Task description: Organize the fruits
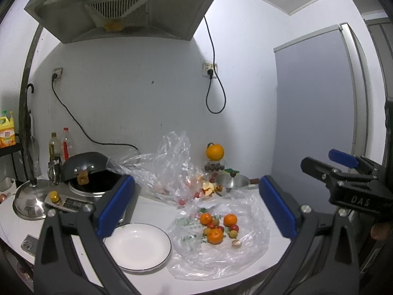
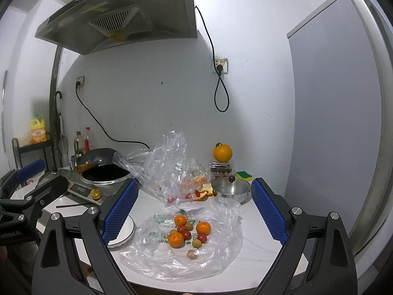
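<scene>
White counter (image 2: 258, 248) under a range hood (image 1: 122, 7). Fruits (image 2: 189, 231) lie on a flattened bag (image 2: 152, 253) right of the empty plate (image 1: 137, 245), itself partly hidden. Both the left gripper (image 1: 196, 211) and right gripper (image 2: 194, 211) gape wide, holding nothing.

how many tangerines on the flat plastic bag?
3, all on the flat plastic bag: back-left tangerine, right tangerine, front-left tangerine. More may be hidden inside the crumpled bag behind.
</scene>
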A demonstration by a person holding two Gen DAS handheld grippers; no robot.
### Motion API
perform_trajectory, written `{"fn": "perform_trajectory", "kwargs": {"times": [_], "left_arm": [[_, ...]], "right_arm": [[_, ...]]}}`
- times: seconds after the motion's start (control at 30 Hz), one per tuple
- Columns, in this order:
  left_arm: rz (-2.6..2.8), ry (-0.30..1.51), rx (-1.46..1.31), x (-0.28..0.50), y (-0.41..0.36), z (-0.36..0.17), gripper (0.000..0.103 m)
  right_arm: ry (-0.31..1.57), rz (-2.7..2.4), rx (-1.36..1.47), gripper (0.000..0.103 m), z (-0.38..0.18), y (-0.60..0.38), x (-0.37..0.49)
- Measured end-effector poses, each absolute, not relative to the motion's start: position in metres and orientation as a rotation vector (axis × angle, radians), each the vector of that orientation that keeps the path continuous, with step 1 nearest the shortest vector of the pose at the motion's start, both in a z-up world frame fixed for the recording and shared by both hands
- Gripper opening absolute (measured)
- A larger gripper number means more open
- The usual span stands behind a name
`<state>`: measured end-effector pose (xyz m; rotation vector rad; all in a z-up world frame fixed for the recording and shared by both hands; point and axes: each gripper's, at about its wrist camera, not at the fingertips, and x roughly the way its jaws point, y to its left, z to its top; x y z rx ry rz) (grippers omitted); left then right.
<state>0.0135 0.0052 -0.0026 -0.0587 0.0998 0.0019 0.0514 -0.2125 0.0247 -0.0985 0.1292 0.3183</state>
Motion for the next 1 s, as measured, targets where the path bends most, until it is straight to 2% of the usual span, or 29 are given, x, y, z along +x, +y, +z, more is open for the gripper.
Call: {"fn": "perform_trajectory", "kwargs": {"times": [0.53,1.0], "left_arm": [[-0.015,0.261,-0.055,0.091,-0.002,-0.033,0.102],[-0.017,0.431,-0.017,0.159,-0.016,-0.087,0.099]], "right_arm": [[0.231,0.326,-0.108,0.095,0.0,-0.222,0.115],[0.38,0.366,-0.168,0.092,-0.05,-0.224,0.188]]}}
